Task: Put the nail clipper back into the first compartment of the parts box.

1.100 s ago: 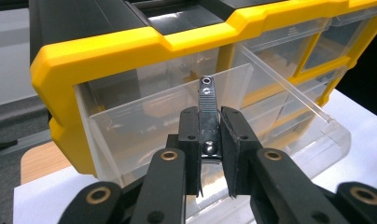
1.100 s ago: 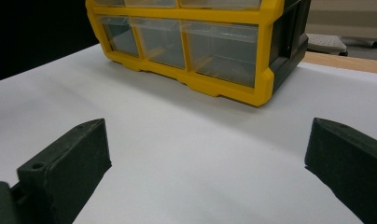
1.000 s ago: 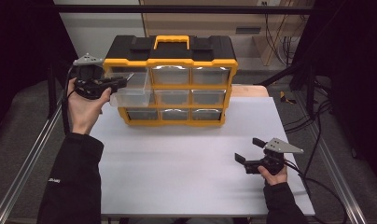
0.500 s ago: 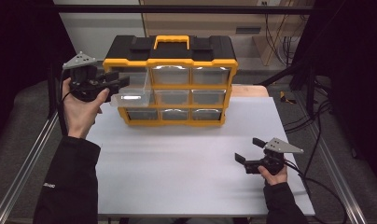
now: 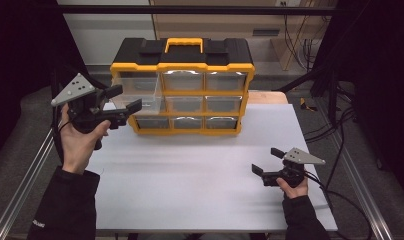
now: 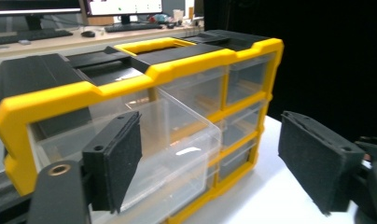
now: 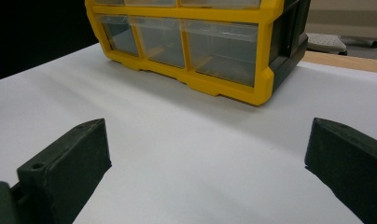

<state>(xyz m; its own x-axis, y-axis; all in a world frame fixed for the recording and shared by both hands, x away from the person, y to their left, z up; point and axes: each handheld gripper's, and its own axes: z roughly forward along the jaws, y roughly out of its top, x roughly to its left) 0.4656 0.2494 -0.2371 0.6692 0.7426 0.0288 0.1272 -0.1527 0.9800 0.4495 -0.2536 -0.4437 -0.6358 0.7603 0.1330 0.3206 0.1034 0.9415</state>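
Observation:
A yellow and black drawer organizer (image 5: pixel 182 65) stands at the back of the white table (image 5: pixel 190 180). Its top-left clear drawer (image 5: pixel 140 92) is pulled partway out. My left gripper (image 5: pixel 126 98) is open at the organizer's left front corner, jaws wide on either side of that drawer's front. The left gripper view shows the drawer (image 6: pixel 177 149) empty, between the spread jaws of my left gripper (image 6: pixel 210 172), and the pads do not touch it. My right gripper (image 5: pixel 265 161) rests low at the table's front right, open and empty. In the right gripper view it (image 7: pixel 205 158) faces the organizer (image 7: pixel 224 88).
The other clear drawers (image 5: pixel 205 102) are pushed in. A yellow carry handle (image 5: pixel 183 44) sits on the lid. Cables (image 5: pixel 340 150) trail off the table's right side. Metal rails (image 5: pixel 25 175) run along the table's left and right edges.
My left hand has moved left and back toward the person, lowering the gripper beside the pulled-out drawer. The drawer stays out. The right gripper has not moved.

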